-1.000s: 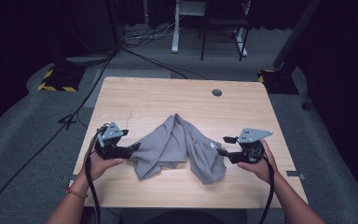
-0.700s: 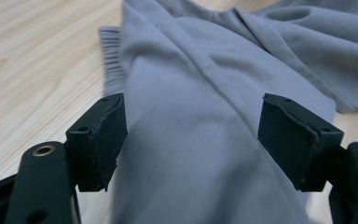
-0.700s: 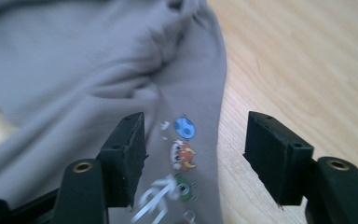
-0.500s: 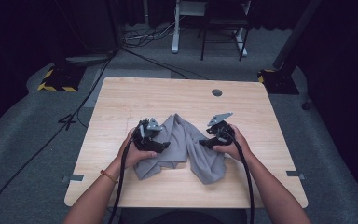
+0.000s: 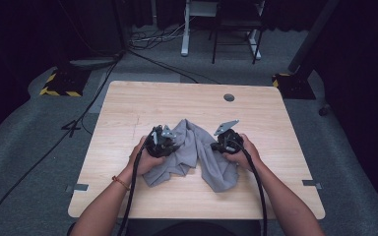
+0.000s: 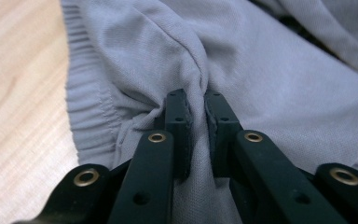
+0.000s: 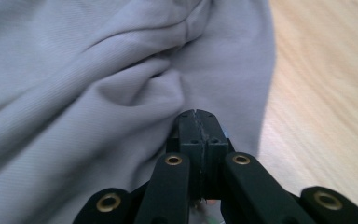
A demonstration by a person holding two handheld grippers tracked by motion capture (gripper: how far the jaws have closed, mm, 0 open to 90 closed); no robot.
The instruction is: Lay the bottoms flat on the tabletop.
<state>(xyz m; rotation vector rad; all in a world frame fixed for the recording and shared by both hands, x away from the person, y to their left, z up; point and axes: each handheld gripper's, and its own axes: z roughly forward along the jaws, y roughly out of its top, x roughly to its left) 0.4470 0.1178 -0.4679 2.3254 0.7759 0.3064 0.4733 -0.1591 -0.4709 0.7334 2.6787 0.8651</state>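
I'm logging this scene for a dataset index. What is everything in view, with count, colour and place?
garment: one, grey, crumpled at the middle of the table, ribbed hem visible in the left gripper view
table: one, light wood, with a round hole near its far edge
floor cables: several, dark, on the grey carpet beyond the table
white desk legs: pale, at the far back
left gripper: one, black, jaws pinching a fold of the garment
right gripper: one, black, jaws closed on the garment
forearms: two, coming in from the bottom edge

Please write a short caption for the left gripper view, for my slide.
Left tool shut on a fold of the grey garment, beside its ribbed hem, on the wooden table.
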